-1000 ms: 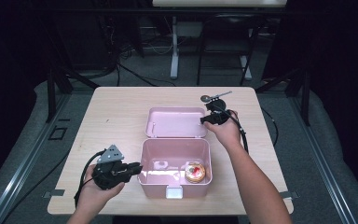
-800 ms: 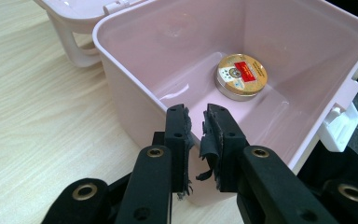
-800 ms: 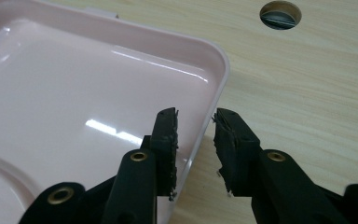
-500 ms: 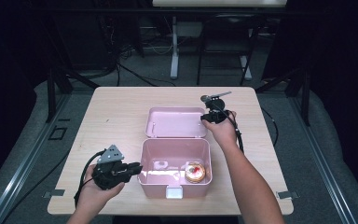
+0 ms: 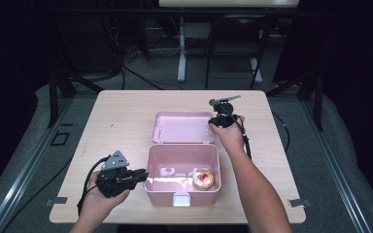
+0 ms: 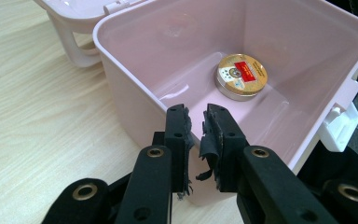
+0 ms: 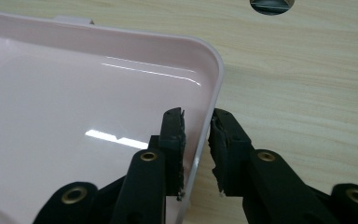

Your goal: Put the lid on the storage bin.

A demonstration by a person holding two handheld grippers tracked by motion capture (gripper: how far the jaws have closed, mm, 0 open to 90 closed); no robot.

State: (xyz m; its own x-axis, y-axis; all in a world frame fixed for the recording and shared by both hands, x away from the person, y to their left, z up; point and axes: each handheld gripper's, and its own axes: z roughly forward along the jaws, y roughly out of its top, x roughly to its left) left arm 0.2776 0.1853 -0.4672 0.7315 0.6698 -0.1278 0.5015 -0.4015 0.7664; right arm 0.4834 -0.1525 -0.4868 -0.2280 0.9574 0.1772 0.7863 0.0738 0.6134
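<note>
An open pink box (image 5: 148, 165) stands at the table's front with its lid (image 5: 182, 127) folded flat behind it. A round gold tin with a red label (image 5: 203, 178) (image 6: 241, 77) lies in the box. My left gripper (image 5: 144, 175) (image 6: 196, 133) is shut on the box's left wall (image 6: 121, 79), one jaw inside and one outside. My right gripper (image 5: 214, 121) (image 7: 196, 140) straddles the lid's right rim (image 7: 214, 74). Its jaws have just been closing, and they now pinch that rim.
A small dark round object (image 5: 213, 102) (image 7: 270, 5) lies on the wood beyond the lid, near the table's far edge. A white latch (image 5: 180, 200) (image 6: 342, 126) juts from the box's front wall. Bare wood (image 5: 116, 121) lies left of the lid.
The right hand has edged slightly along the lid's right rim. The left hand, box and tin have not moved.
</note>
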